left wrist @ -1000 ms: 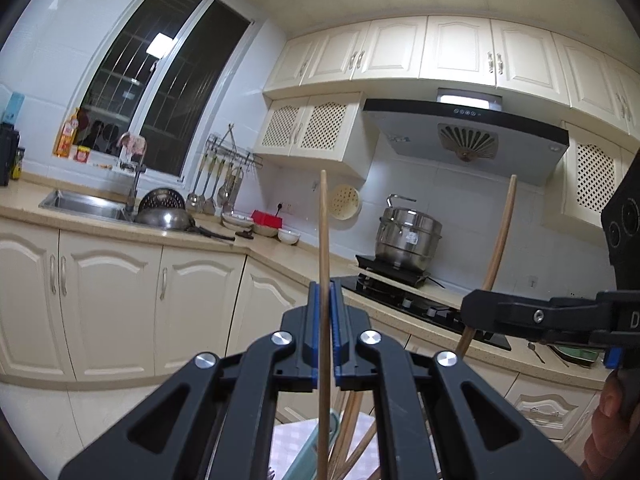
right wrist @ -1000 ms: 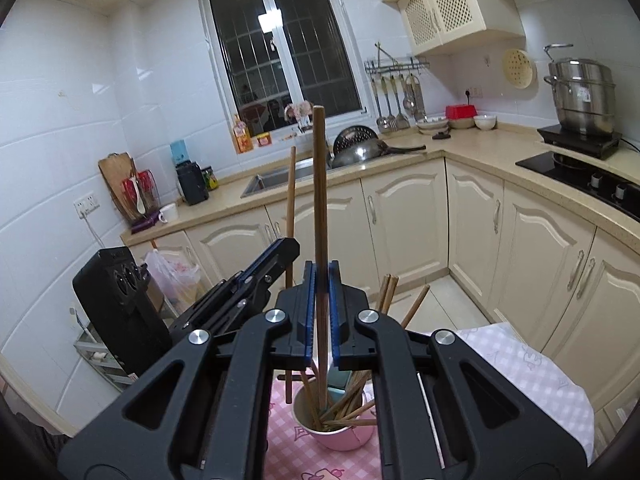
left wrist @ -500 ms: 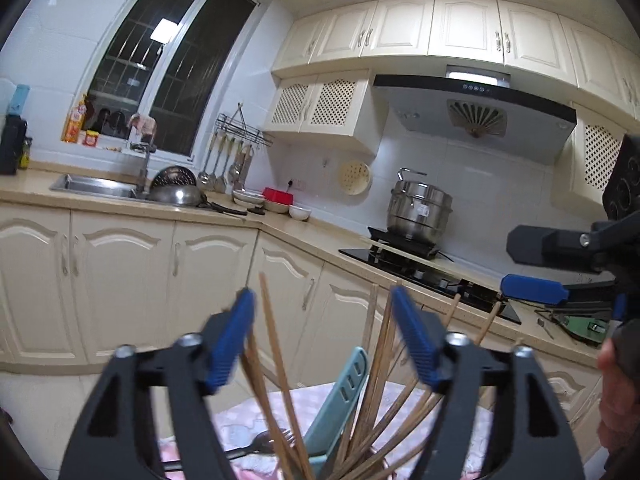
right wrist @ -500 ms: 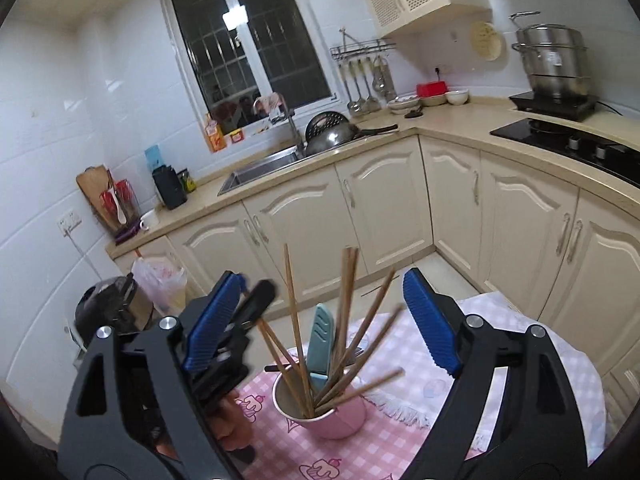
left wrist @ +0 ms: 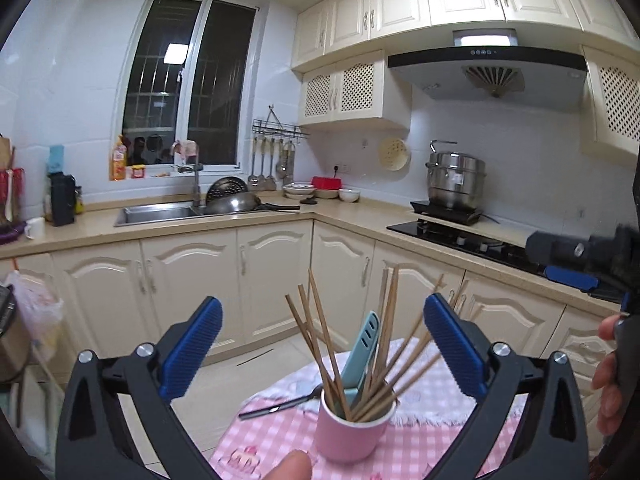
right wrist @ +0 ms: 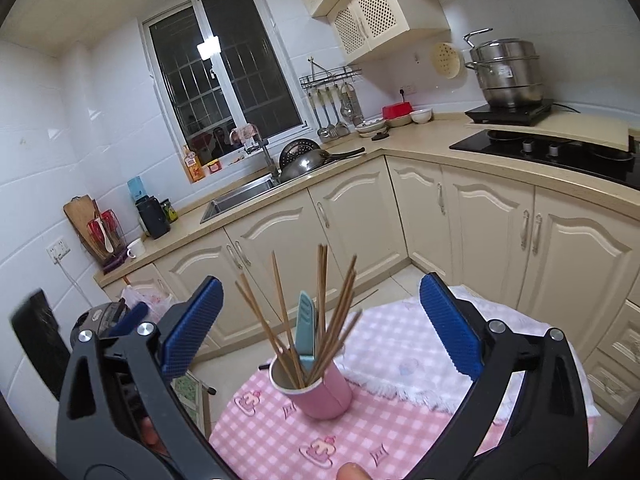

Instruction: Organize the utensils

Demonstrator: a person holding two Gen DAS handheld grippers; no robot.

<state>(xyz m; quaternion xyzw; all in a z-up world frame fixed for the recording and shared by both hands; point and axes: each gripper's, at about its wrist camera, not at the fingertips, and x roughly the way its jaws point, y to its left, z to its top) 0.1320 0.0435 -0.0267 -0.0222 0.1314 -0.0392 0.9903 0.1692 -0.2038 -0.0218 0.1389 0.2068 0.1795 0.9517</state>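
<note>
Both grippers had let go of their wooden chopsticks [left wrist: 384, 344] since a second earlier, and these now stood fanned in the round pink cup [left wrist: 352, 428] beside a pale teal plastic utensil [left wrist: 362, 356]. Left gripper [left wrist: 320, 344] and right gripper [right wrist: 318, 328] hovered above the cup, jaws spread wide, holding nothing. Judging by this, the drop was done; next came fetching the dark-handled metal spoon [left wrist: 280, 403] lying left of the cup.

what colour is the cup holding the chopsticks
Pink. The cup shows best in the right wrist view, on the pink checked cloth.
</note>
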